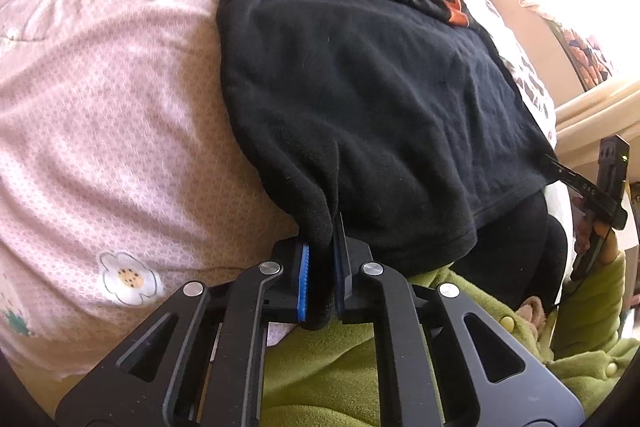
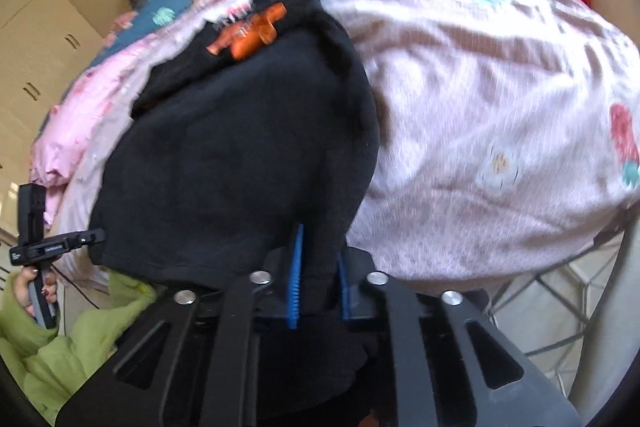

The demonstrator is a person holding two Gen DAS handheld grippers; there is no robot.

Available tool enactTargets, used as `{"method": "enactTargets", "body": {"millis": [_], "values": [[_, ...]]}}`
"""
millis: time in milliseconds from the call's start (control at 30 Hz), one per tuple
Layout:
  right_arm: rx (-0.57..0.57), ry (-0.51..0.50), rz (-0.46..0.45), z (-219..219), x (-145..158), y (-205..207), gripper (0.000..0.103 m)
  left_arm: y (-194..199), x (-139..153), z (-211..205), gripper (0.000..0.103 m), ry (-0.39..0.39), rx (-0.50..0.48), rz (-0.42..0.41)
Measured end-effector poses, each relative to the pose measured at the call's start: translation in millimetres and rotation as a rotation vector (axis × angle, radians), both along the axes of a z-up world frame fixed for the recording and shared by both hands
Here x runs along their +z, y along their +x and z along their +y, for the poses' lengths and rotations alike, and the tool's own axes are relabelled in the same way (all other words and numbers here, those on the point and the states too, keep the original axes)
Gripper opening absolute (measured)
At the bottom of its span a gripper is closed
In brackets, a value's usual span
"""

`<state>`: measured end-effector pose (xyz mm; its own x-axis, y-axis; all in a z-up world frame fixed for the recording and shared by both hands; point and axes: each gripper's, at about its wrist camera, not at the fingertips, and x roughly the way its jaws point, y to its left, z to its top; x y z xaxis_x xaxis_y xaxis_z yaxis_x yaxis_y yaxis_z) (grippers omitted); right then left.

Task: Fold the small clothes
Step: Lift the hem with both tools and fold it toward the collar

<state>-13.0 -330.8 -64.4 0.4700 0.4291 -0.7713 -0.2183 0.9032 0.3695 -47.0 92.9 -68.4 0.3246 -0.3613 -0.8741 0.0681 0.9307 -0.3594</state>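
Both tools – left tool (image 1: 320,259), right tool (image 2: 318,279) – pinch the black garment's (image 1: 360,99) near hem

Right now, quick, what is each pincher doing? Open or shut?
Left gripper: shut on the black garment, near its bottom corner.
Right gripper: shut on the black garment's other bottom corner.

A bed covered by a pink quilt (image 1: 100,115) printed with strawberries and flowers carries a black top (image 1: 360,99) lying flat.
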Motion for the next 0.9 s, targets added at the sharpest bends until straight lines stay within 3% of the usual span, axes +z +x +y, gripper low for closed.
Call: {"method": "enactTargets", "body": {"millis": [433, 900], "values": [[-0.047, 0.027, -0.195, -6, 56, -1, 0.008, 4, 53, 17, 0.003, -0.014, 0.04, -0.178], [-0.109, -0.003, -0.299, 6, 97, 21, 0.007, 21, 94, 35, 0.003, 0.002, 0.106, -0.302]]}}
